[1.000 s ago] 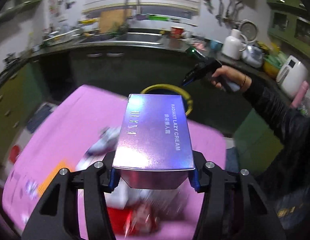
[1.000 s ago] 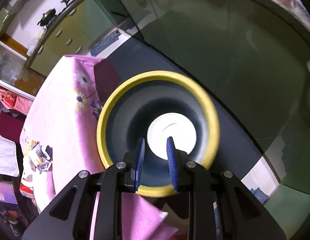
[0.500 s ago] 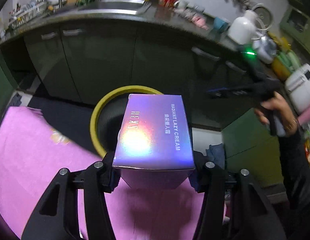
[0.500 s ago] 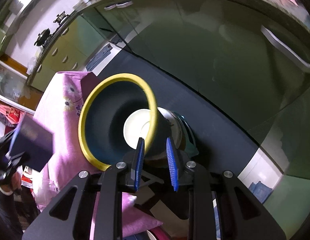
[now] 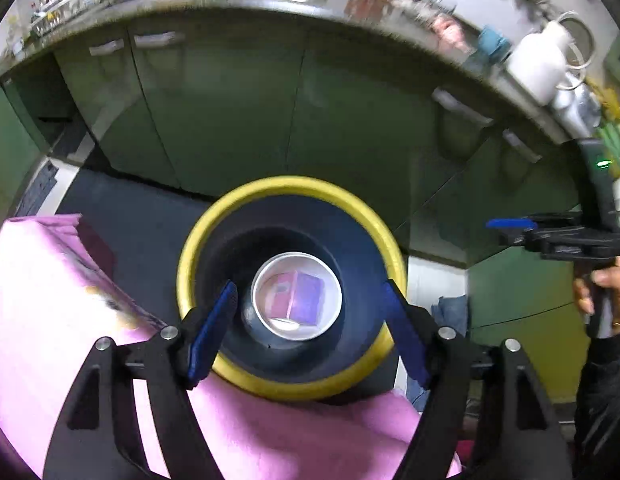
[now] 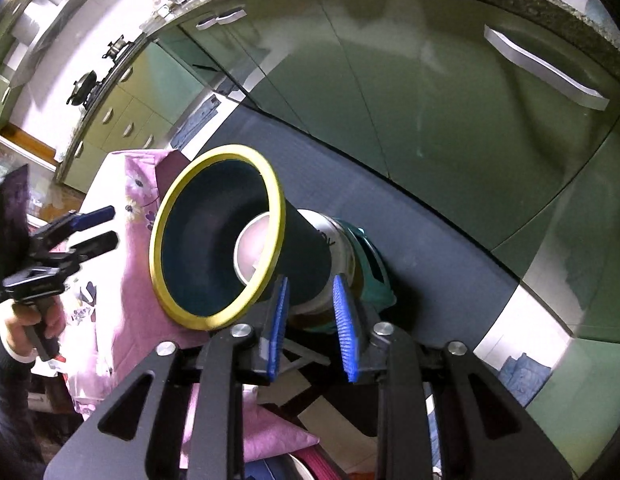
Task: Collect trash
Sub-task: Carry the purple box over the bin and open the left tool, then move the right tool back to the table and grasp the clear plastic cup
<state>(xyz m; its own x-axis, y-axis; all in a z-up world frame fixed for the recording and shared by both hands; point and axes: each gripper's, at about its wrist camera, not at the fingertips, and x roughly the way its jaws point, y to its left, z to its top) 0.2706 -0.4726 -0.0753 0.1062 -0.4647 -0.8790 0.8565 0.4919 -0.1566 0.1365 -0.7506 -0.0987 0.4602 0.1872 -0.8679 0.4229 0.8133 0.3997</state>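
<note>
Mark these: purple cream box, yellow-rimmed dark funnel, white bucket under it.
purple cream box (image 5: 298,298), left wrist view, its top face inside the bucket
yellow-rimmed dark funnel (image 5: 290,186), left wrist view, far rim
white bucket (image 6: 341,244), right wrist view, outer wall

The left gripper (image 5: 310,336) hangs over a yellow-rimmed bin (image 5: 290,188), its blue fingers (image 5: 214,332) opening with nothing between them. A purple box (image 5: 300,298) lies at the white bottom. Pink cloth (image 5: 50,300) covers the desk beside the bin.

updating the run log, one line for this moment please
left gripper: opening, empty | box: in bin | right gripper: opening, empty
</note>
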